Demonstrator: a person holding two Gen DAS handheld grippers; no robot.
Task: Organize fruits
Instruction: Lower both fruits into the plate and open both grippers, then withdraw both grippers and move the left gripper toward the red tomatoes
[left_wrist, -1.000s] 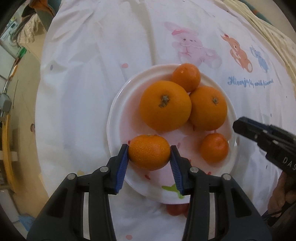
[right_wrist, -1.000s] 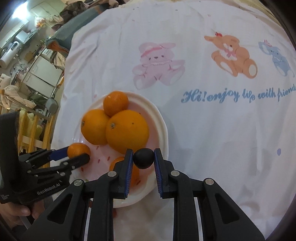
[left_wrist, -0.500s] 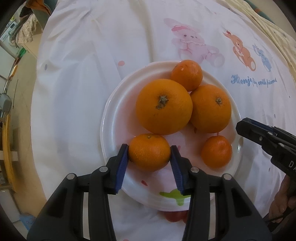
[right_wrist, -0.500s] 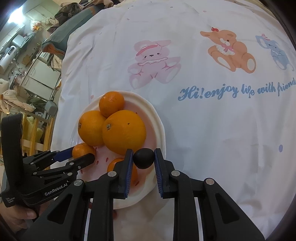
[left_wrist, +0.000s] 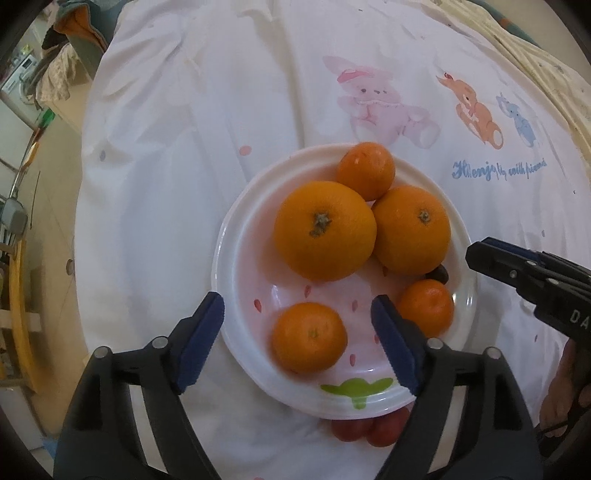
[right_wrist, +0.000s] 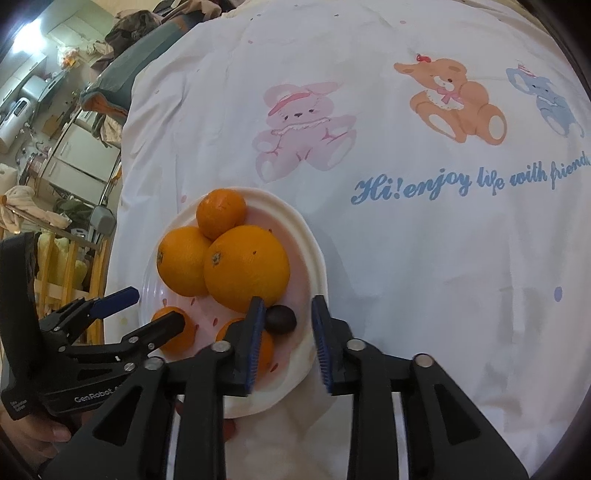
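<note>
Right gripper (right_wrist: 288, 332) spread wide above dark fruit (right_wrist: 280, 319) on plate (right_wrist: 314, 254).

Ahead of the left gripper (left_wrist: 297, 328), the dark fruit (left_wrist: 437, 274) shows only as a sliver behind two oranges. Below its right finger, red fruits (left_wrist: 369, 428) lie mostly hidden under the plate (left_wrist: 236, 236) rim. The right gripper (left_wrist: 476, 256) is cut off at the frame edge.

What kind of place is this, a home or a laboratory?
Most likely a home. The plate of oranges sits on a white cloth printed with cartoon animals, and behind it the right wrist view shows a cluttered room with white cabinets and piled clothes.
</note>
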